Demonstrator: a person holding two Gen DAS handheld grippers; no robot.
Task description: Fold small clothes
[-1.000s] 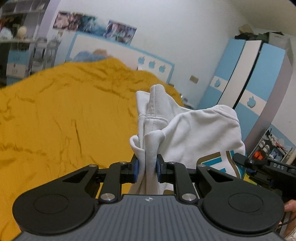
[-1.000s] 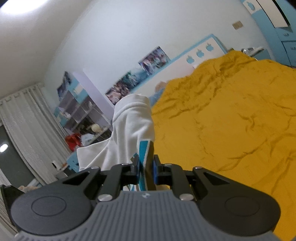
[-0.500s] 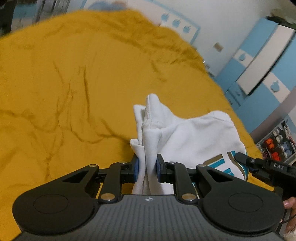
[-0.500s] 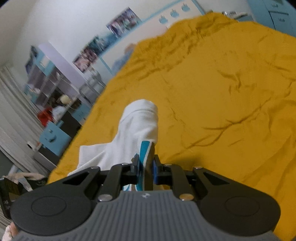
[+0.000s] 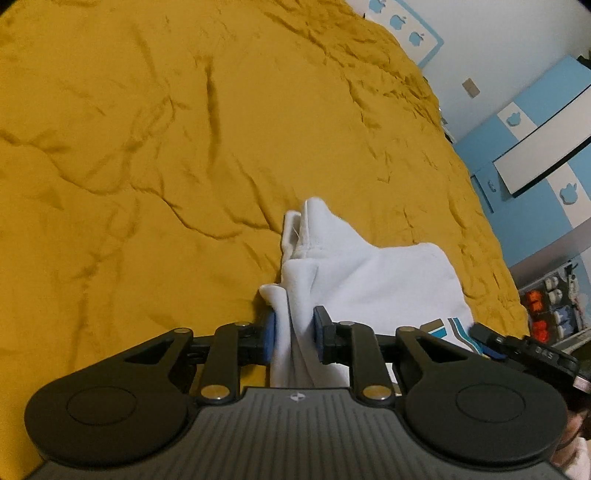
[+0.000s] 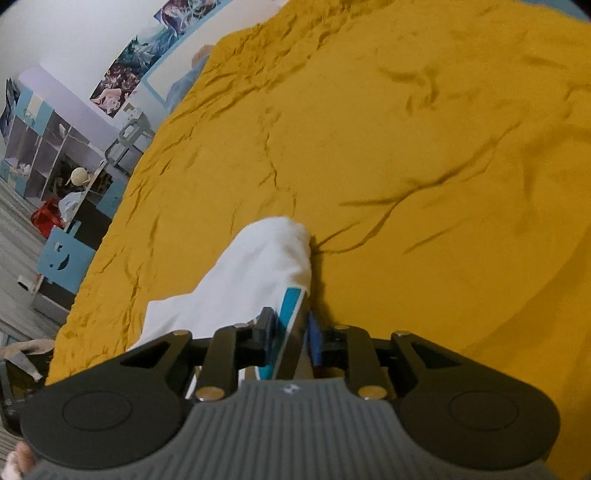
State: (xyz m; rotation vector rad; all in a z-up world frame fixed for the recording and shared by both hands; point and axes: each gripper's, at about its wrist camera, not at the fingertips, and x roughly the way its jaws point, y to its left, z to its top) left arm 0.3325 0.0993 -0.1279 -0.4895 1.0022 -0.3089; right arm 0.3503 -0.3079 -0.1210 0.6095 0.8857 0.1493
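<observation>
A small white garment [image 5: 373, 273] with teal and brown stripes is stretched between both grippers, low over a mustard-yellow bedspread [image 5: 147, 147]. My left gripper [image 5: 294, 334] is shut on a bunched white edge of it. My right gripper [image 6: 290, 336] is shut on the striped teal hem, and the white garment [image 6: 255, 273] trails forward and left onto the bedspread [image 6: 424, 147]. The right gripper's tip also shows in the left wrist view [image 5: 491, 339] at the garment's far side.
Blue and white wardrobes [image 5: 535, 147] stand past the bed's right side. A headboard with apple shapes [image 5: 406, 29] is at the far end. Shelves [image 6: 48, 147] and a blue bedside unit [image 6: 62, 258] stand to the bed's left.
Both grippers have tilted down and lowered toward the bed with the garment held. The garment's far end has come down from mid-air to the bedspread.
</observation>
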